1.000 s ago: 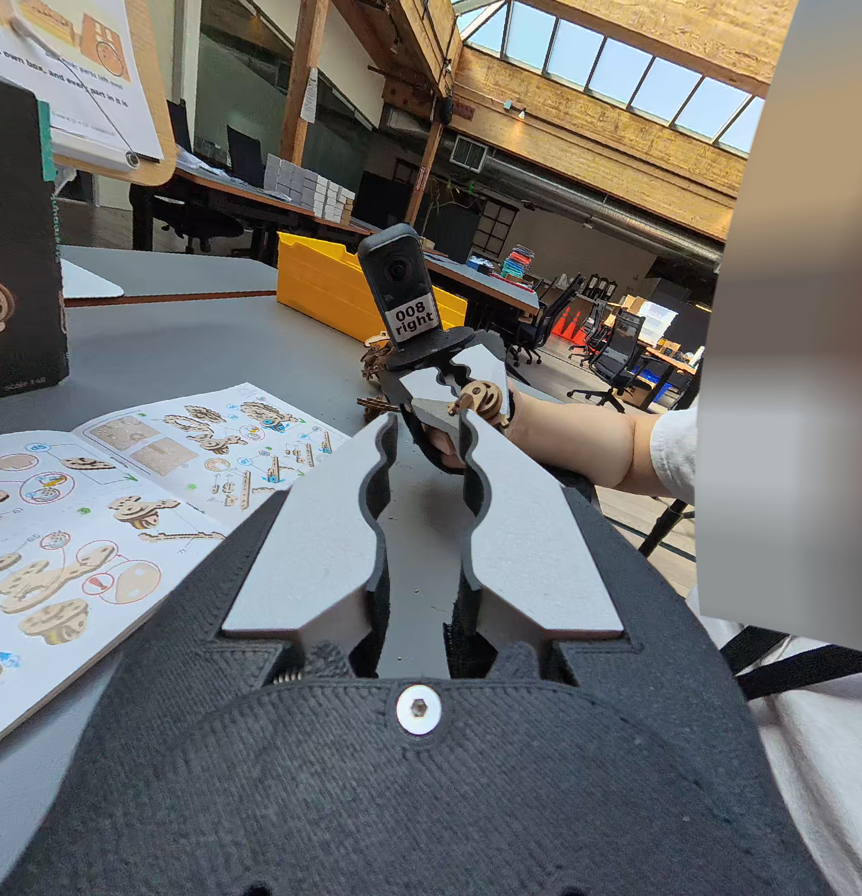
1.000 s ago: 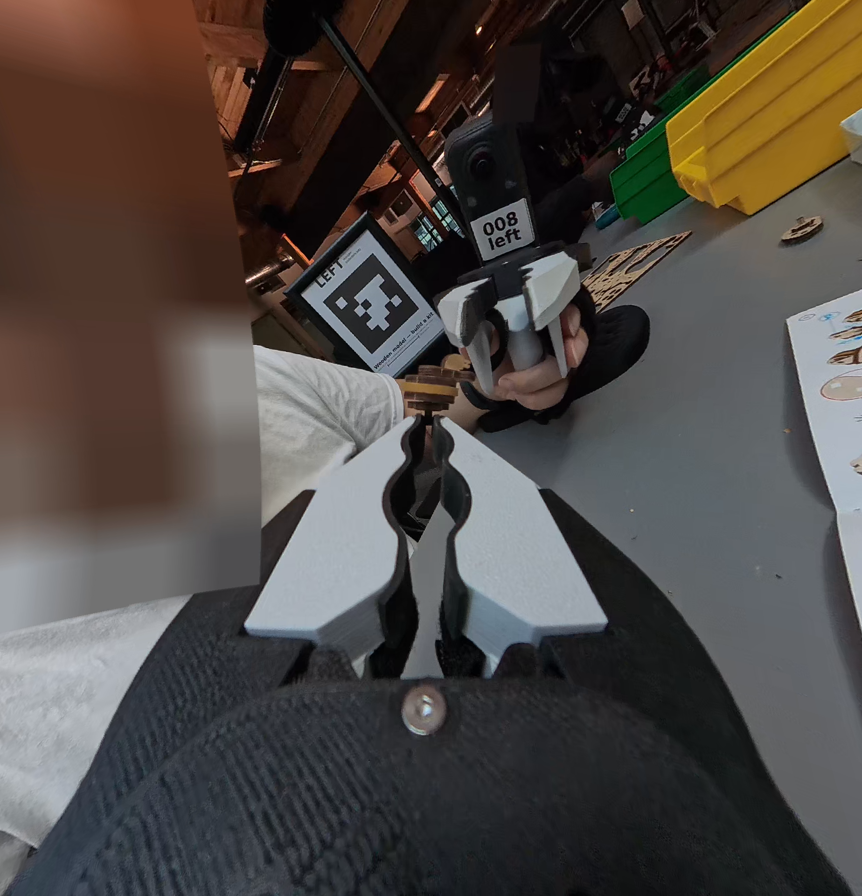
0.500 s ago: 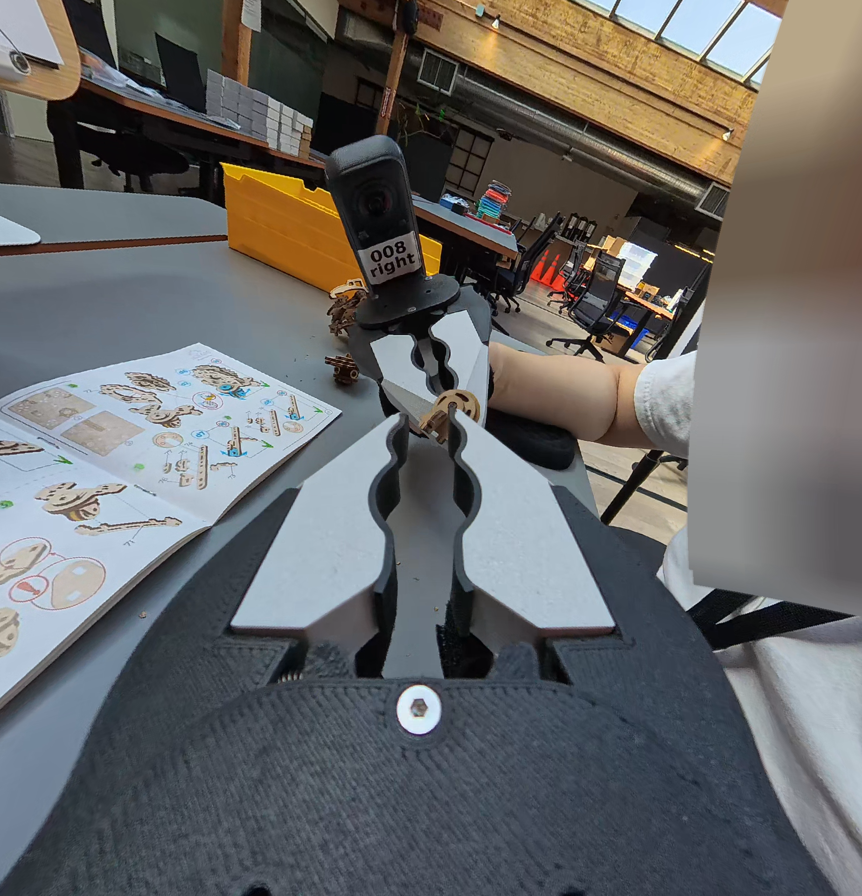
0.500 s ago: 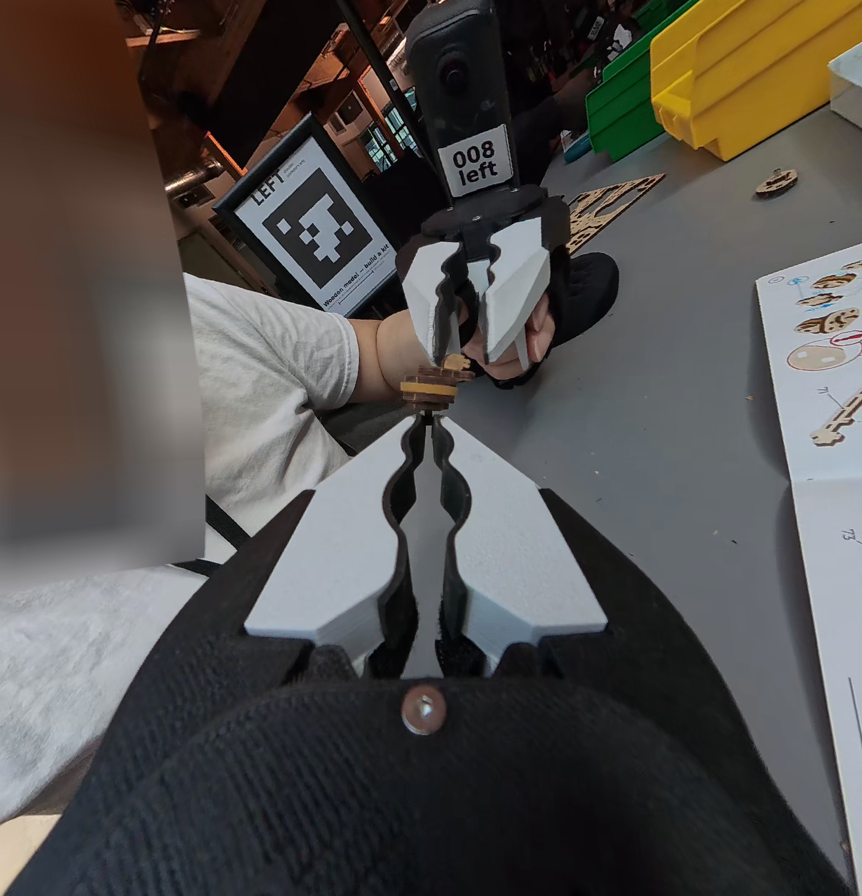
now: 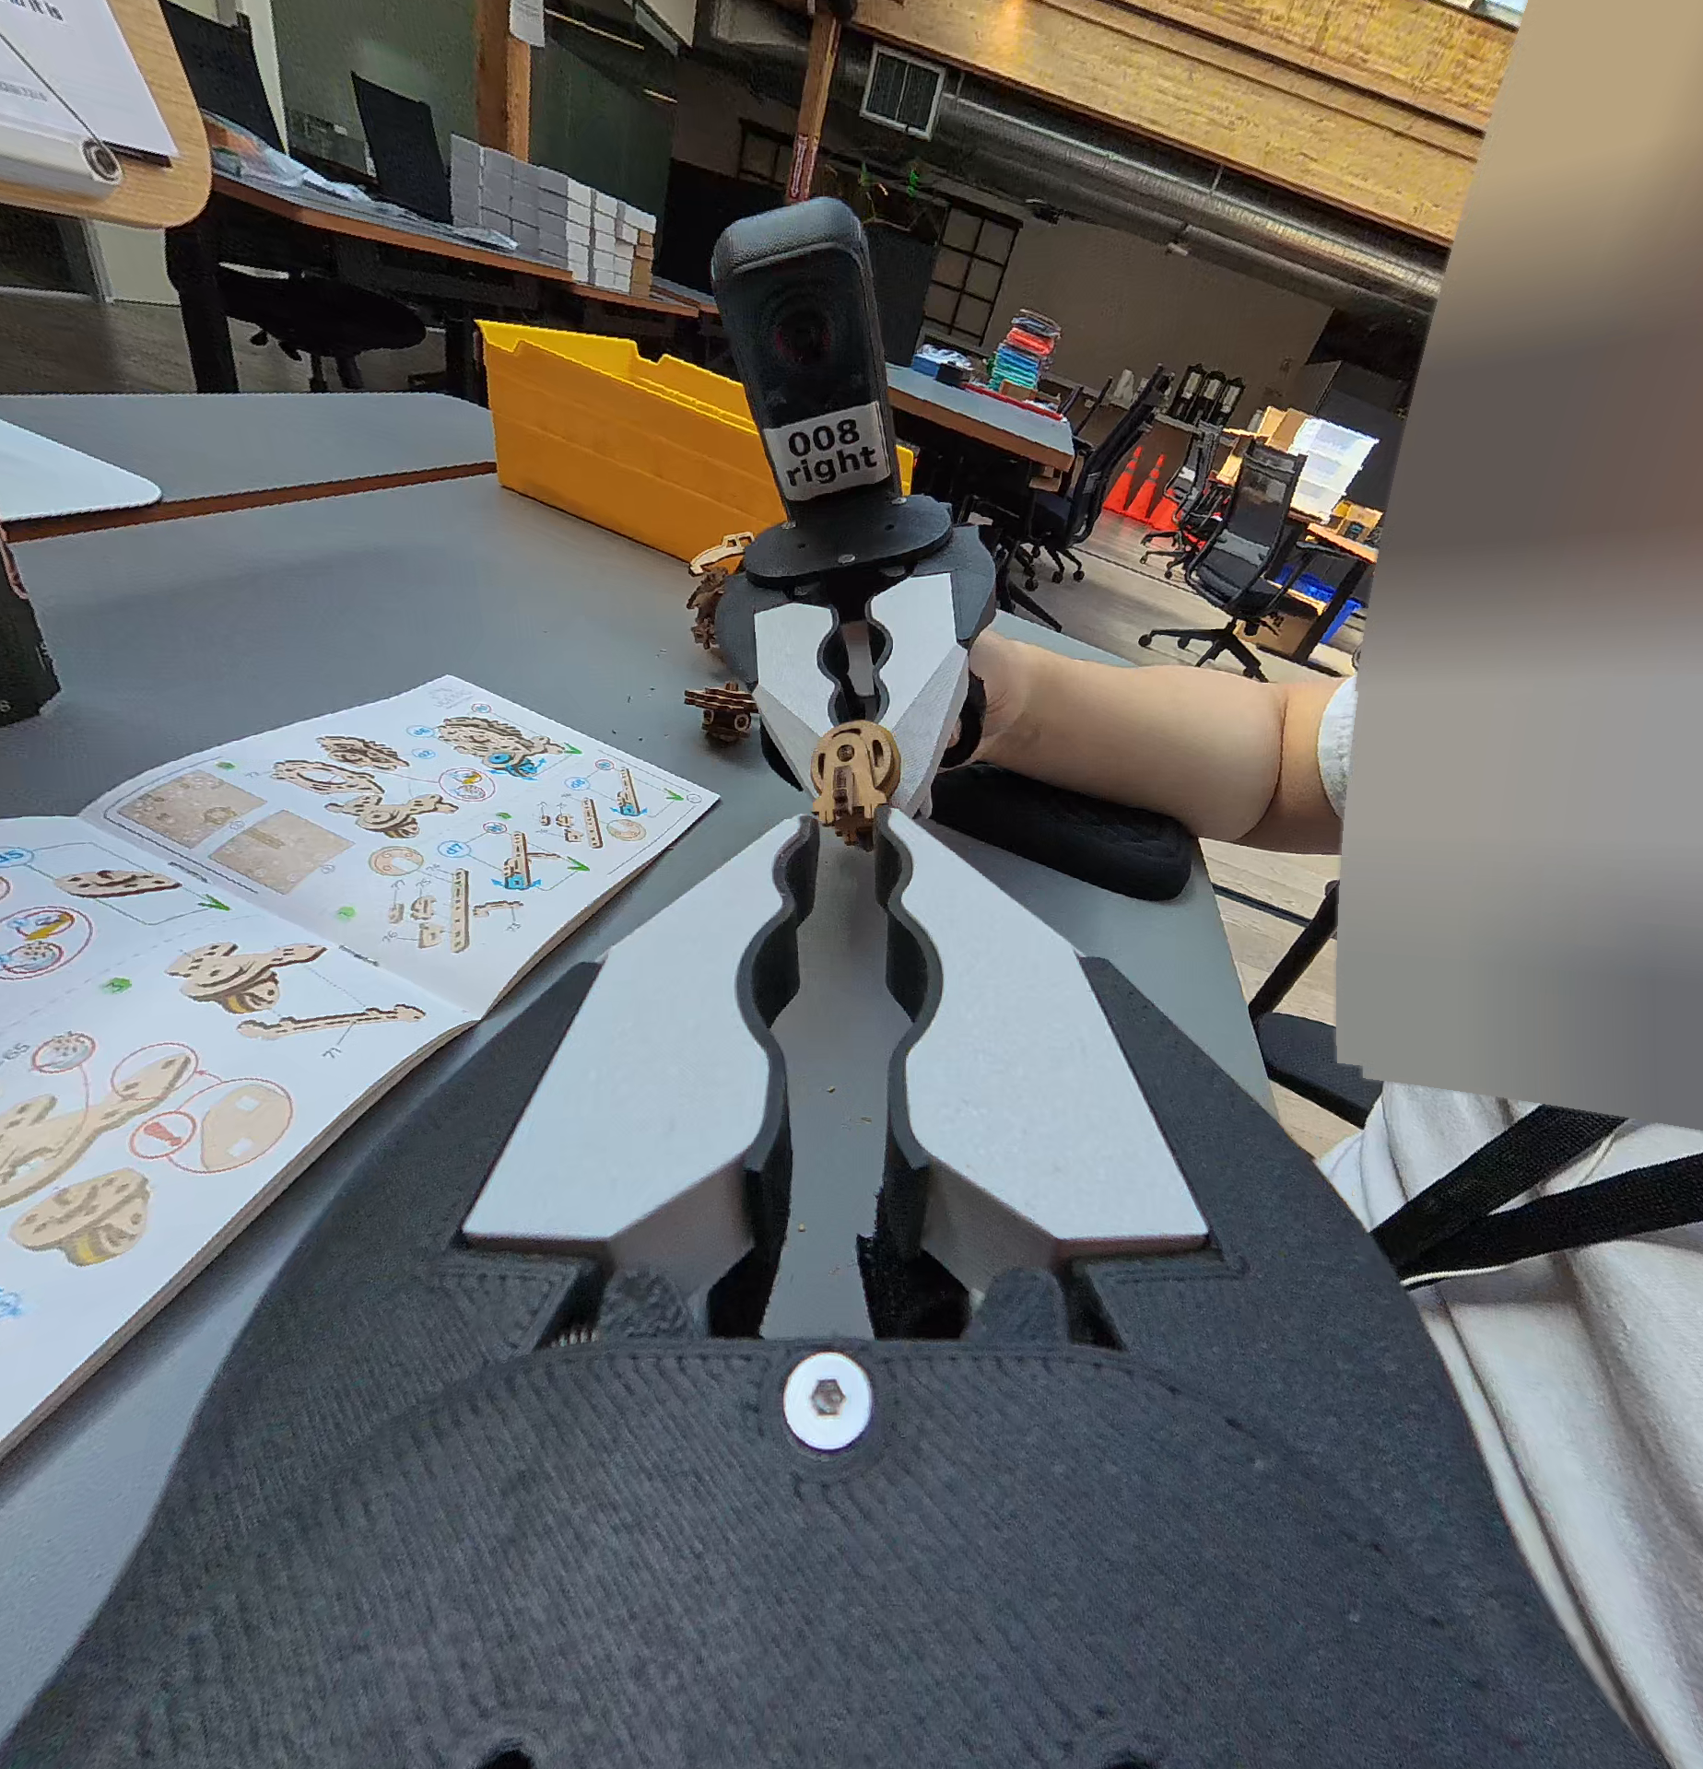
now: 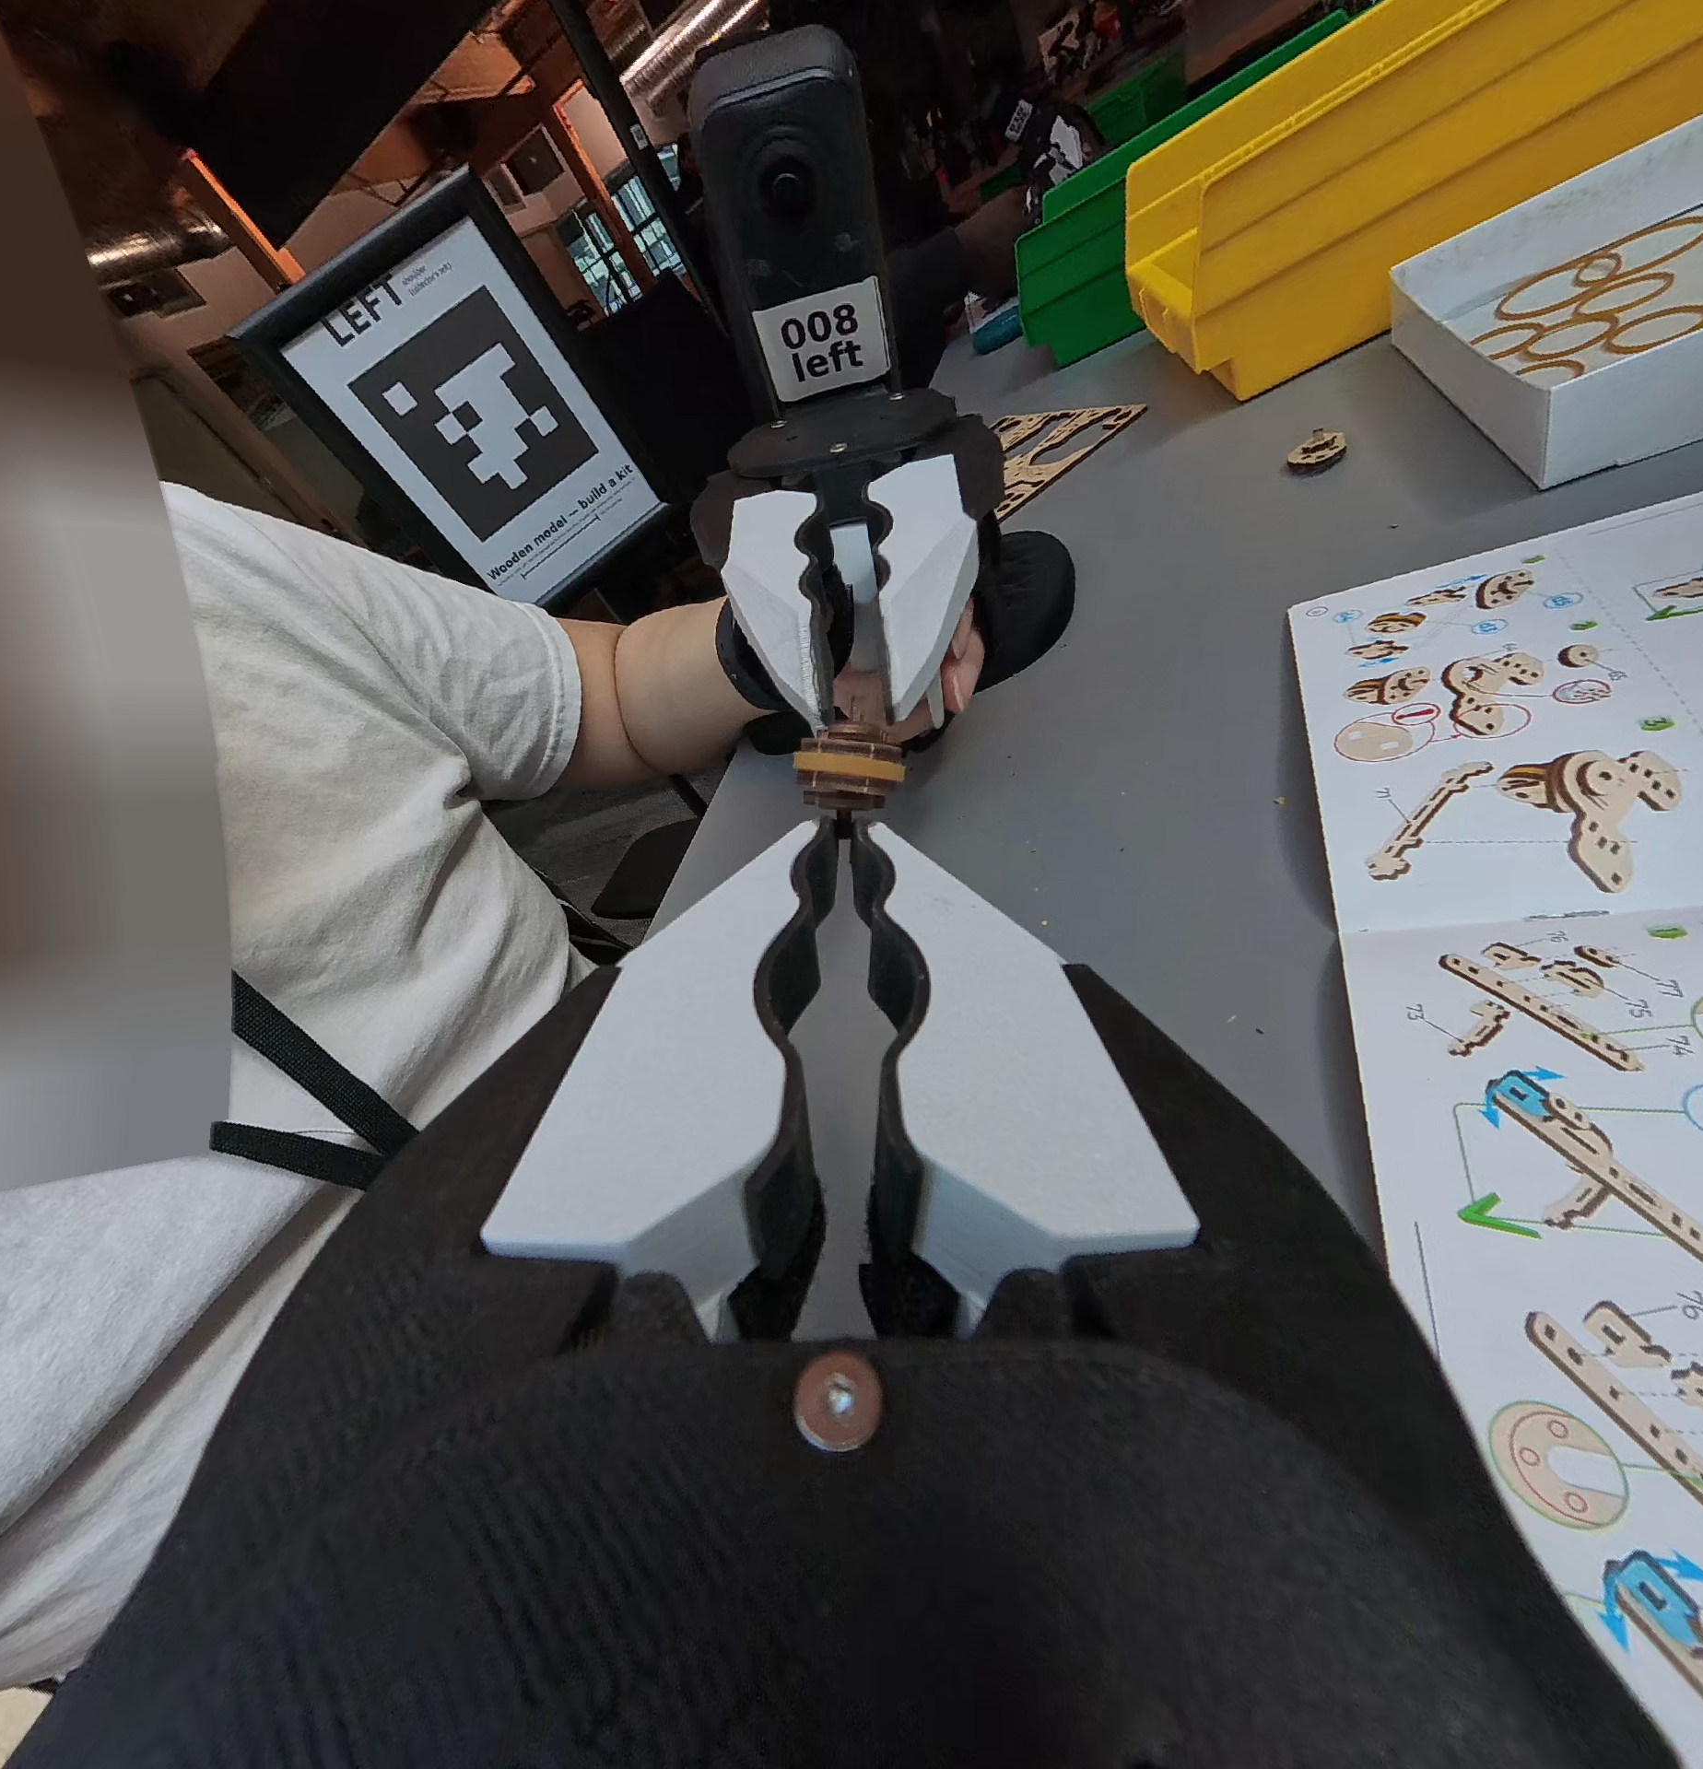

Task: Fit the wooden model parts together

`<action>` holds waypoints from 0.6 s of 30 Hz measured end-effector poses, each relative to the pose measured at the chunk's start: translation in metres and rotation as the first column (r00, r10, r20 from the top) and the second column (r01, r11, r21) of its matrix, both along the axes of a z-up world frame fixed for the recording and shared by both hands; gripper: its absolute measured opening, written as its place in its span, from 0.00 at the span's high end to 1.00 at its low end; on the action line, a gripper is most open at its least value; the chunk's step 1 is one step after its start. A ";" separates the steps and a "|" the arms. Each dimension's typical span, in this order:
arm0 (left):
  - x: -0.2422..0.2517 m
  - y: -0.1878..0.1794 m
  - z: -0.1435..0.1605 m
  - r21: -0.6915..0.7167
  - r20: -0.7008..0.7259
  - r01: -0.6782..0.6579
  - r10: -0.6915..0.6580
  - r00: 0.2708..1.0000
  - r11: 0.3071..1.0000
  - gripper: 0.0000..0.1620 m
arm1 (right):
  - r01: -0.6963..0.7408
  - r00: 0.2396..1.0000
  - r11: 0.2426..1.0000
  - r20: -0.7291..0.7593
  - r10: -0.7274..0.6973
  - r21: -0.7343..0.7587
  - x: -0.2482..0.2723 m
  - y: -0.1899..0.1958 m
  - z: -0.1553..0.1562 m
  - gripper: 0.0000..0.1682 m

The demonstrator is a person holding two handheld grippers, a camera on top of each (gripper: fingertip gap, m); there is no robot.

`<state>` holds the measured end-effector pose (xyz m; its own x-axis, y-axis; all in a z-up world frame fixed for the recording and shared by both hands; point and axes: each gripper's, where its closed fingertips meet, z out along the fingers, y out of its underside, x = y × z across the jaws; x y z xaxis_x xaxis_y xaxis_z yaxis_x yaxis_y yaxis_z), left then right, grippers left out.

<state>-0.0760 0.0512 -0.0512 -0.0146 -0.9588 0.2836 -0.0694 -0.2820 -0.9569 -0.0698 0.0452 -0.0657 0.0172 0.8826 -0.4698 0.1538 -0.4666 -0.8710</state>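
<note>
Left wrist view: the left gripper (image 5: 846,831) points at the right gripper (image 5: 857,766), tip to tip, above the grey table (image 5: 350,613).
Wooden part: a small round wooden wheel assembly (image 5: 853,772) sits between the two sets of tips, off the table.
Right gripper state: clenched on the wooden wheel assembly; in the right wrist view its tips (image 6: 836,831) pinch the thin stem under the stacked discs (image 6: 846,766).
Left gripper state: tips stand apart, a narrow gap between them; the lower end of the part lies right at that gap. Whether the left tips touch it, I cannot tell.
Left gripper, right wrist view: it (image 6: 852,716) comes down onto the top of the disc stack, fingers not pressed together.
Instruction booklet: open and flat on the table (image 5: 254,919), to the left of the left gripper.
Loose pieces: a small wooden gear cluster (image 5: 723,710) on the table beside the right gripper.
Yellow bin: (image 5: 618,450) at the far table edge, behind the right gripper.
White tray: (image 6: 1575,325) holds a wooden sheet with ring cut-outs, next to a yellow bin.
</note>
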 end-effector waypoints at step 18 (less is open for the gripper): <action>-0.001 0.013 0.005 0.346 0.005 -0.177 0.187 0.982 0.921 0.78 | 0.028 0.988 0.940 -0.133 -0.077 -0.341 0.002 0.014 0.007 0.99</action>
